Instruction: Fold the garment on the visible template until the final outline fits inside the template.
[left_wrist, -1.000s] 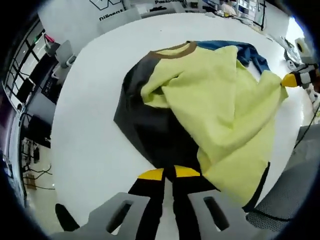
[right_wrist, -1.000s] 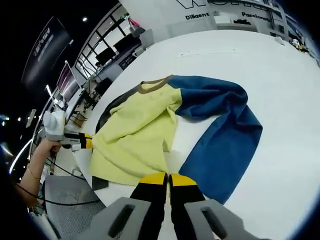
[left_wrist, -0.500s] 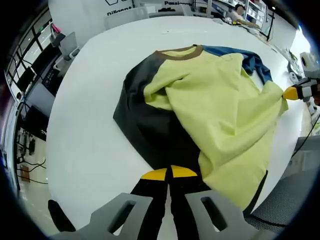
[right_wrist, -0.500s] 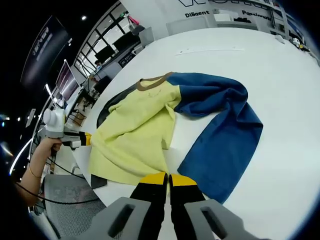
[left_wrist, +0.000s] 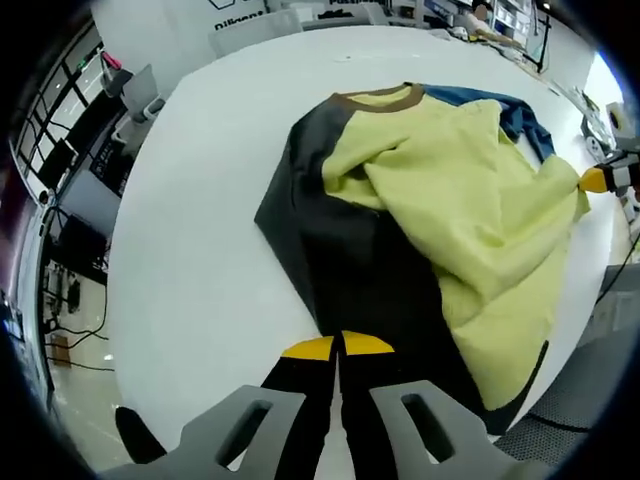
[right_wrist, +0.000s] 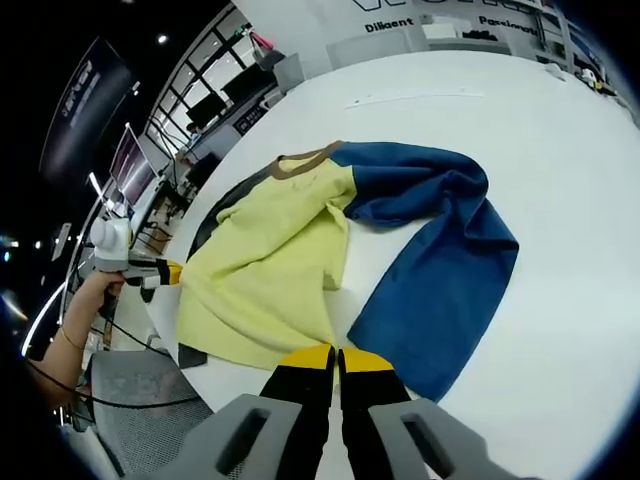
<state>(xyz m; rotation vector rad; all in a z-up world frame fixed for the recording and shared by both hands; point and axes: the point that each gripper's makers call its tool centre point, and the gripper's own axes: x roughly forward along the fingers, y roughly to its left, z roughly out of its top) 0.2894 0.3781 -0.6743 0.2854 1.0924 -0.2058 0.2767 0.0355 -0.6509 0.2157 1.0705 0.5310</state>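
Left gripper view: white surface (left_wrist: 190, 230) is carrying the garment (left_wrist: 450, 210), a colour-block top lying rumpled, dark grey panel on the left, yellow panel bunched over the middle, blue part at the far right, brown collar at the top. Left hand-held gripper (left_wrist: 338, 347) is sitting at the bottom, jaws pressed together on the dark hem of the garment. Right hand-held gripper (left_wrist: 597, 179) is poking in at the right edge, pinching the yellow corner.

Right gripper view: a person's hand (right_wrist: 85, 300) is holding the left hand-held gripper (right_wrist: 172, 271) at the garment's left edge. Yellow panel is lying centre, blue sleeve sprawling right. Right hand-held gripper (right_wrist: 335, 357) is closing tight on the yellow hem.
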